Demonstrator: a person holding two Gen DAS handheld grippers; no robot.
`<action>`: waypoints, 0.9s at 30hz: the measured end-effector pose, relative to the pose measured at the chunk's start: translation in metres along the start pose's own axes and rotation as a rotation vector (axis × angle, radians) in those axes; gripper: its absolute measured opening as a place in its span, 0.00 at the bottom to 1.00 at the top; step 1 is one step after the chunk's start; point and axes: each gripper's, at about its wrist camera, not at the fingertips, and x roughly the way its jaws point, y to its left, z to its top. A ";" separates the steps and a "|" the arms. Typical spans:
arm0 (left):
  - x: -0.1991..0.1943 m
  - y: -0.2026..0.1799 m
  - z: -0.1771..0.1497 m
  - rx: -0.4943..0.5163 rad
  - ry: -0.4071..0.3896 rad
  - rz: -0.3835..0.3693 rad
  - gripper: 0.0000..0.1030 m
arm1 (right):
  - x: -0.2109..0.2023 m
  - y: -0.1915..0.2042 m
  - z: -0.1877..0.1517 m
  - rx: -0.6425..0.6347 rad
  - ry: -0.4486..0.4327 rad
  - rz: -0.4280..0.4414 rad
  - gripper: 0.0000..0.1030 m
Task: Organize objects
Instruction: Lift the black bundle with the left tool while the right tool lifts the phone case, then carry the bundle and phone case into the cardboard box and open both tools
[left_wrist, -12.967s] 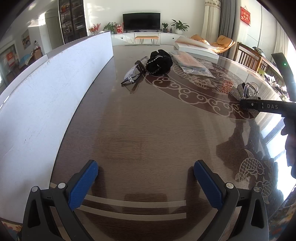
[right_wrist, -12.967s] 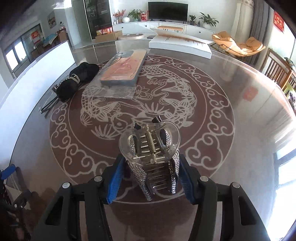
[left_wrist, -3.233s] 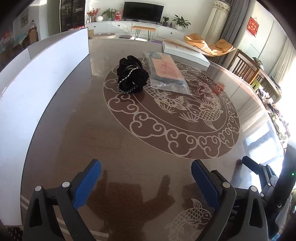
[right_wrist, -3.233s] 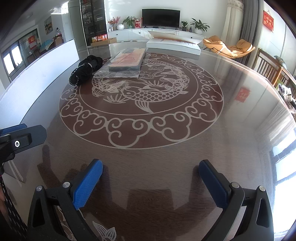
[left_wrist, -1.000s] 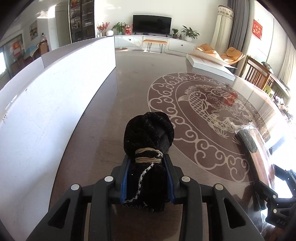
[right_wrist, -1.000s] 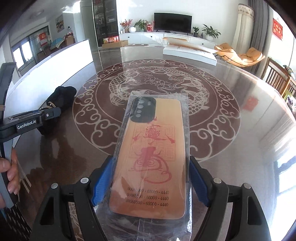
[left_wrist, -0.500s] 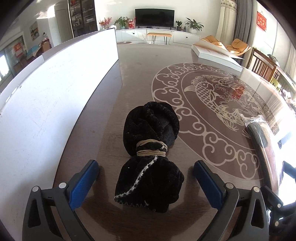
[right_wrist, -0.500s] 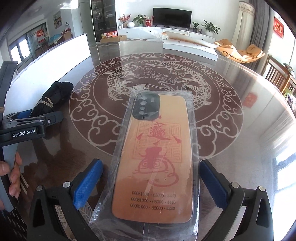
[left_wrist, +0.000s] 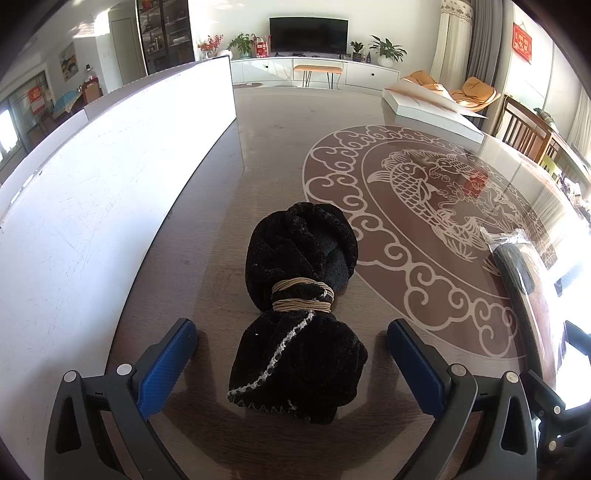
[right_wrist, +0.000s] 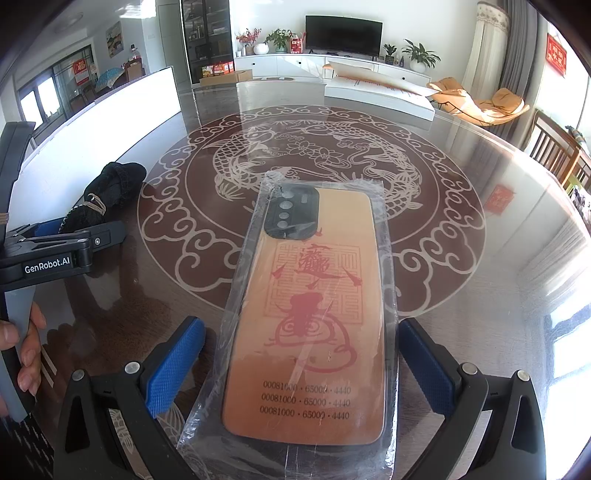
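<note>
Fuzzy black cloth pouch (left_wrist: 301, 295); glossy plastic-wrapped phone case (right_wrist: 310, 317); polished table (left_wrist: 258, 155).

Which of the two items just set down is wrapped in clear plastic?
The orange phone case between the right hand-held gripper's open fingers; the black cloth bundle at the left hand-held gripper is bare, tied with cord.

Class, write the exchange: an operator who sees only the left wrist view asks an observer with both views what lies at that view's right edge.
Operator: What is that at my right edge?
Observer: An orange phone case with red print and rows of numbers, sealed in a clear bag.
Operator: Is the right hand-held gripper holding it?
Observer: No. Its jaws stand open, one on either side of the bag, not squeezing it.
</note>
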 end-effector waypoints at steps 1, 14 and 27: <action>0.001 0.000 0.000 0.000 0.000 0.000 1.00 | 0.000 0.000 0.000 0.000 0.000 0.000 1.00; 0.000 0.000 0.000 0.001 0.000 0.000 1.00 | 0.001 0.000 0.000 0.000 0.005 0.000 1.00; -0.007 -0.011 0.001 0.080 -0.048 -0.064 0.31 | 0.017 -0.006 0.041 -0.097 0.191 0.059 0.74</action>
